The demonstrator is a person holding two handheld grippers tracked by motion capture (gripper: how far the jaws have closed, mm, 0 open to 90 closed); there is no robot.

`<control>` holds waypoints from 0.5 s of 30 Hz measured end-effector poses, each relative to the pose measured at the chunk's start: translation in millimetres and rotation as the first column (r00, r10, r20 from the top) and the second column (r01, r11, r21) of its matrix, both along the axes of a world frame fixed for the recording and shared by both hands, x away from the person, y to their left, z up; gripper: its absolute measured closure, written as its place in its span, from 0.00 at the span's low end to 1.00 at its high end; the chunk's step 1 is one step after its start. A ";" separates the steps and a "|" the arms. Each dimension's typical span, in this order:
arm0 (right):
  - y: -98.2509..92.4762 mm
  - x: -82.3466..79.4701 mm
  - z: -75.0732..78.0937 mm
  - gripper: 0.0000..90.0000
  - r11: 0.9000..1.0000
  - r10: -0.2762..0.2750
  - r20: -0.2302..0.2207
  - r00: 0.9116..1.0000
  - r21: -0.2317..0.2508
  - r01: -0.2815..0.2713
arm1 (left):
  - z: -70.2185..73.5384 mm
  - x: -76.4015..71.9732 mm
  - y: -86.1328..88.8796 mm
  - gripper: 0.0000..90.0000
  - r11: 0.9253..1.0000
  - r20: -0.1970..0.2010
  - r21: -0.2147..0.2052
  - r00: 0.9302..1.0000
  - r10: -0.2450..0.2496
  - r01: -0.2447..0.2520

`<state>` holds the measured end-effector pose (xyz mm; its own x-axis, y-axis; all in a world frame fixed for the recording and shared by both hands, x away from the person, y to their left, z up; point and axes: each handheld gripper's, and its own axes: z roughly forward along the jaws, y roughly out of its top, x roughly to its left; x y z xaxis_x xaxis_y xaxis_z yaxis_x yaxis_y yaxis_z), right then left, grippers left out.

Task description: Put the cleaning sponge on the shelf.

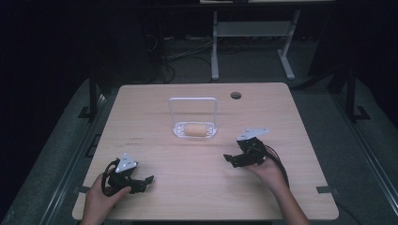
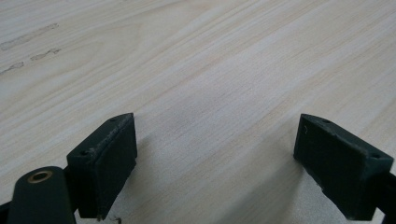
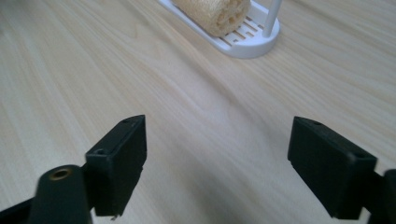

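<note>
While both pairs of fingers stand apart and empty, the tan, porous loofah roll (image 1: 194, 130) lies in the white slatted plastic tray with a tall wire handle (image 1: 177, 130) at mid-tabletop. Reaching in, the right gripper (image 1: 233, 159) may catch that handle and tip the light tray. The left gripper (image 1: 146, 182) rests near the front edge of the pale wooden tabletop (image 1: 155, 103); the room beyond is dark, with cables on the floor.

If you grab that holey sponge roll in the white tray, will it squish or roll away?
The sponge roll looks porous, with holes in its end, so it would probably squash a little and feel light. Its rough surface should not slip easily. It is round, so it might roll on the table, but the slotted white tray it lies in probably keeps it in place.
</note>
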<state>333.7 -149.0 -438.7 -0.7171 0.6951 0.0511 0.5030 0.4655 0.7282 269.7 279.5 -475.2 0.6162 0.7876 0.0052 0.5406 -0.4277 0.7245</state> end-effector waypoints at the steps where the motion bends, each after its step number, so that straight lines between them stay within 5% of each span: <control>1: -2.1 -2.2 -0.9 0.19 1.000 -0.003 0.001 1.000 -0.002 0.003 | 0.0 0.0 0.0 0.14 1.000 0.000 0.000 1.000 0.000 0.000; 15: -26.6 -32.0 -13.7 0.15 0.999 -0.053 0.013 0.999 -0.009 0.053 | 0.0 0.0 0.0 0.14 1.000 0.000 0.000 1.000 0.000 0.000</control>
